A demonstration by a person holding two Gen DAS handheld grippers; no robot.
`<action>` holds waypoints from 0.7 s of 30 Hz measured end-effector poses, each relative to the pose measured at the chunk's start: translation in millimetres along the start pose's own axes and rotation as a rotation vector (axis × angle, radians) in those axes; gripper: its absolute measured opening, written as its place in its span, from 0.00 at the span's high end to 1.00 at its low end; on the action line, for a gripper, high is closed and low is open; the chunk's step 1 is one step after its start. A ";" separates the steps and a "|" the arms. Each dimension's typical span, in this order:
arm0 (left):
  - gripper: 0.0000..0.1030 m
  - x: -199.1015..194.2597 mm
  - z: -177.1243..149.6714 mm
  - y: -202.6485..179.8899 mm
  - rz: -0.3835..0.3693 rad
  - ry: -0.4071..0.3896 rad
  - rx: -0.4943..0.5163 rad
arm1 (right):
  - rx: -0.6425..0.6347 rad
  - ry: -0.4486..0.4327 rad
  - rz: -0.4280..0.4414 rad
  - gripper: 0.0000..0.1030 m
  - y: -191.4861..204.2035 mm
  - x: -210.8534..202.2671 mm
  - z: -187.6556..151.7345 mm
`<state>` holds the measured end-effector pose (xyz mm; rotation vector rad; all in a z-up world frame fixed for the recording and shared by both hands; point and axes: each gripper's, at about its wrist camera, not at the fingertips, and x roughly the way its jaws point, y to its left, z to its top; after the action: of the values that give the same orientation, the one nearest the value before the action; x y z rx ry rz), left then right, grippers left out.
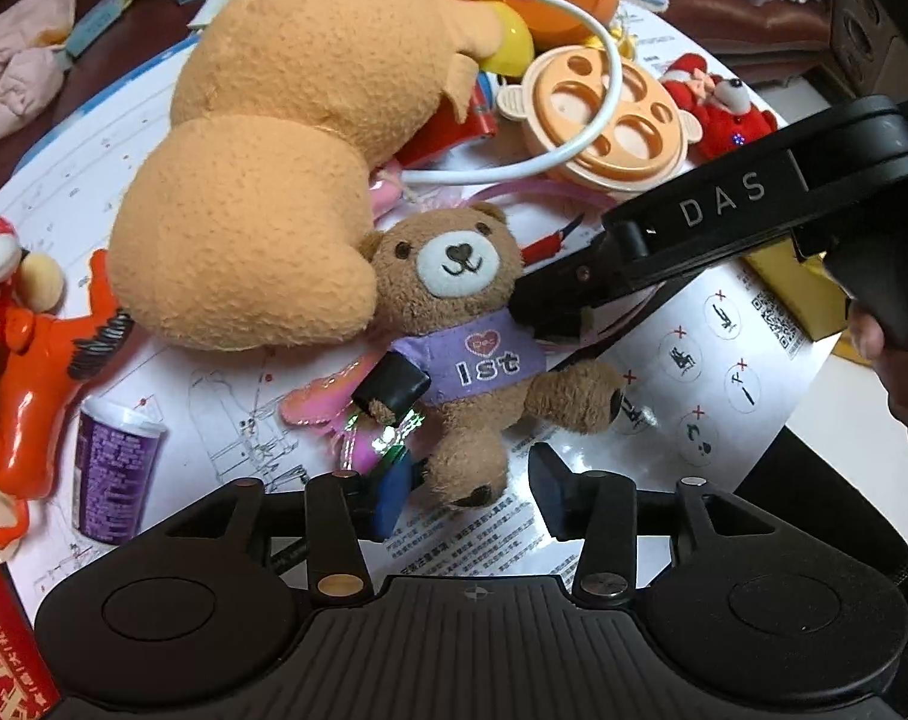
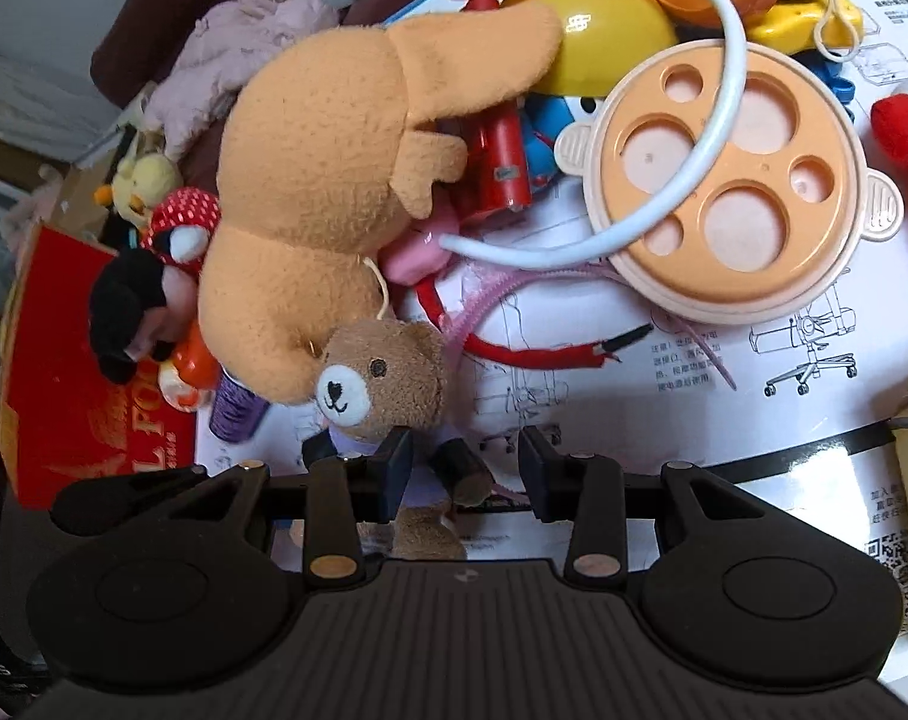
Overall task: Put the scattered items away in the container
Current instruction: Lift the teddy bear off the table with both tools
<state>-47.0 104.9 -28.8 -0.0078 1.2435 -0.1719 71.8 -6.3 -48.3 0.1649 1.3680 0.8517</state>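
Covering the dark desk (image 1: 124, 18), printed instruction sheets (image 1: 724, 360) carry the small teddy bear (image 1: 454, 324); right tongs (image 1: 472, 354) pinch its shirted chest, left tongs (image 1: 463, 492) gape around its leg.

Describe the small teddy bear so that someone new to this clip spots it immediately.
Find the big orange plush lying across the printed paper sheet. Tucked against its rounded lower end is the small brown teddy bear, face up. Unlike the plain plush, it has a white muzzle and a purple shirt reading "1st".
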 end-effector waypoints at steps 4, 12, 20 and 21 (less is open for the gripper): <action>0.44 11.9 0.8 -3.4 -0.003 0.033 0.027 | -0.017 -0.004 0.002 0.56 2.2 -4.0 0.3; 0.44 -2.0 -2.1 5.5 -0.019 0.008 0.005 | -0.121 -0.013 0.021 0.42 26.6 -1.7 3.7; 0.75 25.7 2.7 -11.7 0.040 0.057 0.055 | -0.066 0.014 0.027 0.42 23.3 11.4 8.9; 0.79 28.6 2.7 -12.4 0.043 0.064 0.055 | -0.070 0.016 0.027 0.42 23.3 11.3 8.5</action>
<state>-37.2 88.6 -53.6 0.0727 1.3011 -0.1698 68.9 20.1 -41.9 0.1231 1.3518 0.9237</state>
